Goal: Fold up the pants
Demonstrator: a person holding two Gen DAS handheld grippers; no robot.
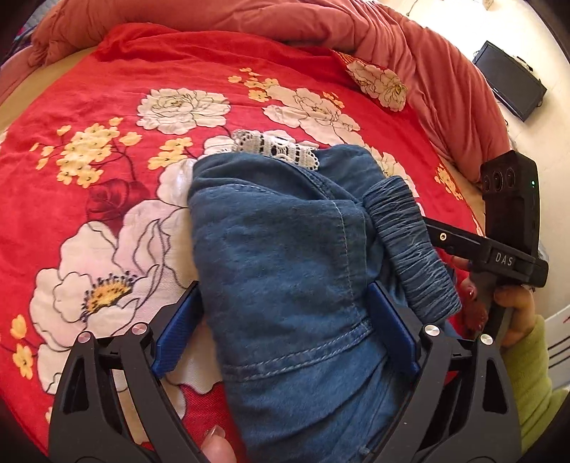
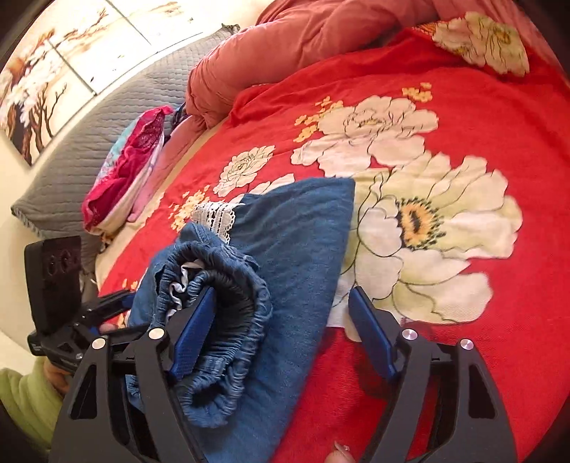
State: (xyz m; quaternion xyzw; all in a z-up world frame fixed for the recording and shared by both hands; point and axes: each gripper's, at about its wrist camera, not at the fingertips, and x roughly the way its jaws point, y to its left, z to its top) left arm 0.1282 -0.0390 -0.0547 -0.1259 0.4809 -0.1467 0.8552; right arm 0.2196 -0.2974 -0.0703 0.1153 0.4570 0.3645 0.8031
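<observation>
The blue denim pants (image 1: 285,256) lie bunched and partly folded on the red floral bedspread (image 1: 107,149), with a white lace trim (image 1: 274,147) at the far end and the elastic waistband (image 1: 409,245) rolled up on the right. My left gripper (image 1: 285,320) is open wide, its blue pads on either side of the denim bundle. My right gripper (image 2: 281,334) is also open wide; its left pad (image 2: 194,331) is tucked inside the gathered waistband (image 2: 221,320), its right pad (image 2: 372,334) is over the bedspread (image 2: 463,124). The pants (image 2: 295,231) lie between them.
A rumpled salmon duvet (image 1: 320,25) runs along the far side of the bed. A grey quilted pillow (image 2: 107,117) and a pile of pink and red clothes (image 2: 131,160) lie at the left in the right wrist view. A black monitor (image 1: 509,82) stands off the bed.
</observation>
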